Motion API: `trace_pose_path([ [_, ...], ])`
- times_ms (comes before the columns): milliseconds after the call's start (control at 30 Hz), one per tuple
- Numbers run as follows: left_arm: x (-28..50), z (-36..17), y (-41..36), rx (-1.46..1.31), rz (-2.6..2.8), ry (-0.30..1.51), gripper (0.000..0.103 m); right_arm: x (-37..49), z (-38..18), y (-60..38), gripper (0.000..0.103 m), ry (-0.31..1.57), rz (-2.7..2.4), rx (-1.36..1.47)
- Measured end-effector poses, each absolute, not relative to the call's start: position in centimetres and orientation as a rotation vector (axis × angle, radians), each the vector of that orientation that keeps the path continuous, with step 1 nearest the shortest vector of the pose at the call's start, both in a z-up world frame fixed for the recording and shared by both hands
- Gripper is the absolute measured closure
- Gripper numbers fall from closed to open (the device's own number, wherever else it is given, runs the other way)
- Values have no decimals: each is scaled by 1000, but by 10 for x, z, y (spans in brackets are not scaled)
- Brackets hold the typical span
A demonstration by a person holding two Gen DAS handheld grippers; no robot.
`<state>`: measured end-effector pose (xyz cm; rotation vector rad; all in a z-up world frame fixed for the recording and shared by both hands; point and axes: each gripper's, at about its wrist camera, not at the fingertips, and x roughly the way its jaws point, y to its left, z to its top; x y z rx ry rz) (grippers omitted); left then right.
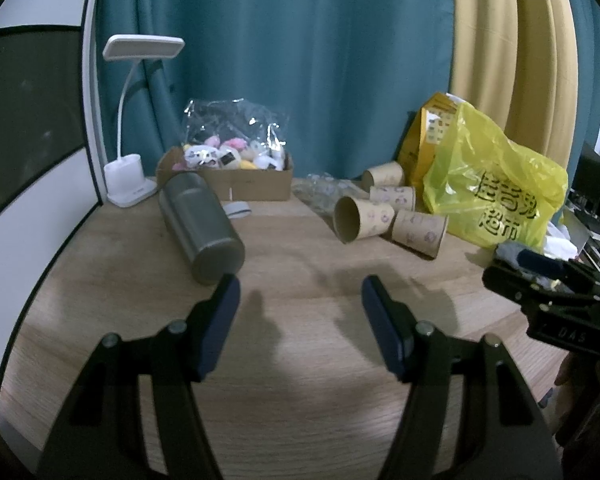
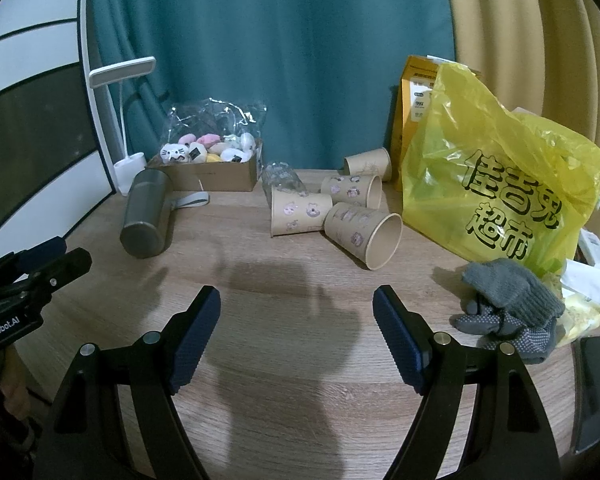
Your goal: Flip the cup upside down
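Several brown paper cups with small stickers lie on their sides on the wooden table (image 1: 300,360). In the left wrist view the nearest cup (image 1: 364,218) has its mouth toward me. In the right wrist view the nearest cup (image 2: 364,234) has its mouth to the right front, with another cup (image 2: 300,212) behind it. My left gripper (image 1: 298,290) is open and empty, short of the cups. My right gripper (image 2: 296,300) is open and empty, in front of the cups. Each gripper shows at the other view's edge.
A steel bottle (image 1: 200,226) lies on its side at the left. A cardboard box of plush toys (image 1: 228,172) and a white desk lamp (image 1: 128,176) stand at the back. A yellow plastic bag (image 2: 500,184) and grey gloves (image 2: 508,308) are at the right.
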<state>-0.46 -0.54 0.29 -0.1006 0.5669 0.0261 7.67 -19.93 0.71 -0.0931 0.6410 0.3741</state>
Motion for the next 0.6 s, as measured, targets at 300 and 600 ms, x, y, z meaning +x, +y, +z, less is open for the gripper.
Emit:
trace_pose_path([
  [300, -5, 4, -6, -104, 23, 569, 38, 78, 6, -200, 22, 643, 375, -92],
  [600, -4, 3, -6, -109, 23, 572, 38, 82, 5, -198, 22, 654, 377, -89],
])
